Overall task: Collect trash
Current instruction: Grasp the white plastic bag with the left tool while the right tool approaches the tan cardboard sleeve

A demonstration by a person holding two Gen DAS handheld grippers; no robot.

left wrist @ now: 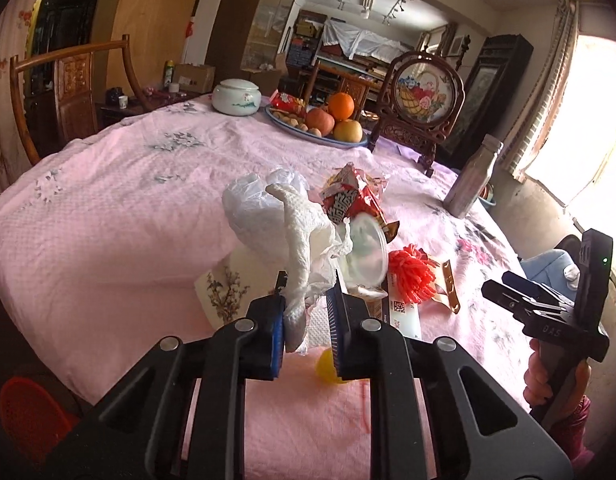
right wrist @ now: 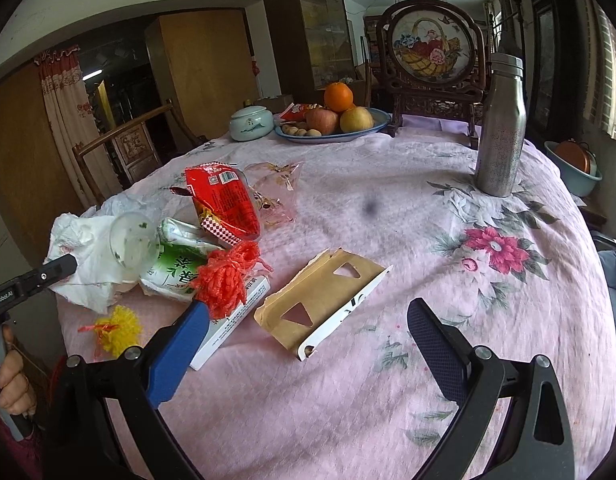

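The left gripper [left wrist: 306,312] had its blue pads pinched on a crumpled white paper towel [left wrist: 304,240], lifting it above the pink flowered tablecloth [left wrist: 128,208]. The right gripper [right wrist: 308,332] stood with its jaws spread wide and nothing between them, hovering over a torn brown paper packet with triangular cut-outs [right wrist: 324,300] that lay flat on the cloth. Just left of that packet sat the rest of the litter: a frizzy red-orange yarn pompom [right wrist: 228,276] on a white box [right wrist: 232,316], a green and white tea wrapper [right wrist: 176,264], a clear plastic cup [right wrist: 132,240] on its side, and a shiny red snack bag [right wrist: 224,200]. A yellow pompom [right wrist: 116,328] lay near the table edge. Farther back stood a steel bottle [right wrist: 502,128] and a blue-rimmed plate of fruit [right wrist: 336,128]
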